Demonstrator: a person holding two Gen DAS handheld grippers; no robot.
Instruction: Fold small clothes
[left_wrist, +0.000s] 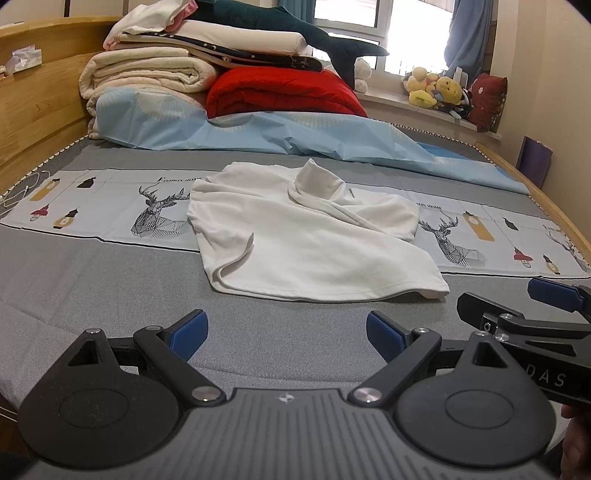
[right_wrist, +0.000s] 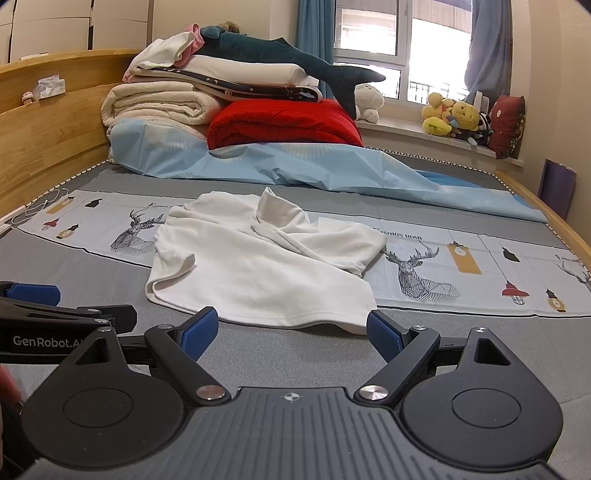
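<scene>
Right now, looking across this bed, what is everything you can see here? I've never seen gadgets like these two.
Garment: one, white, rumpled on the bed's middle, high collar standing up.
Bed cover: one, grey with a pale deer-print band, under the garment.
Sheet: one, light blue, crumpled behind the garment.
Quilt: one, red, folded at the far end.
Folded bedding: a stack, cream, white and navy, beside the quilt.
Plush shark: one, dark teal, atop the stack.
Soft toys: several, mostly yellow, on the windowsill.
Headboard: one, wooden, left side.
Left gripper: black with blue pads, open, short of the garment.
Right gripper: same, open, at the garment's near hem.
</scene>
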